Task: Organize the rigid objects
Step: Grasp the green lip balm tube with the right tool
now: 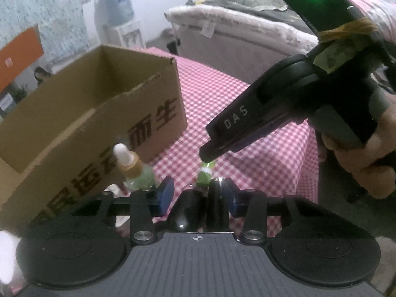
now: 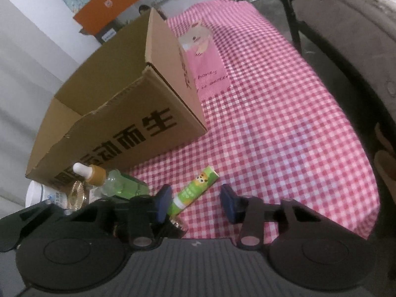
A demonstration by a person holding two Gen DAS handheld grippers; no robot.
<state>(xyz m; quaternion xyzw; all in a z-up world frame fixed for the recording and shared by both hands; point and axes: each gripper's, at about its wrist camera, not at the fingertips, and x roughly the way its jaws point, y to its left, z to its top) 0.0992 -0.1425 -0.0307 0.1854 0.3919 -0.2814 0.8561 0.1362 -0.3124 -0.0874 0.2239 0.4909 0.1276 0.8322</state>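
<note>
Green tube (image 2: pixel 194 190) between, seemingly ungripped.

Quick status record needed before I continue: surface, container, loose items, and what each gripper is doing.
surface: pink checked tablecloth
container: open cardboard box, upright, black printed characters on its front
loose items: green tube lying on the cloth; green dropper bottle in front of the box; white jar at far left, partly hidden
left gripper: fingers apart, no grasp visible, pointed toward the tube
right gripper: open, holding nothing, tube lies beside its left finger
</note>
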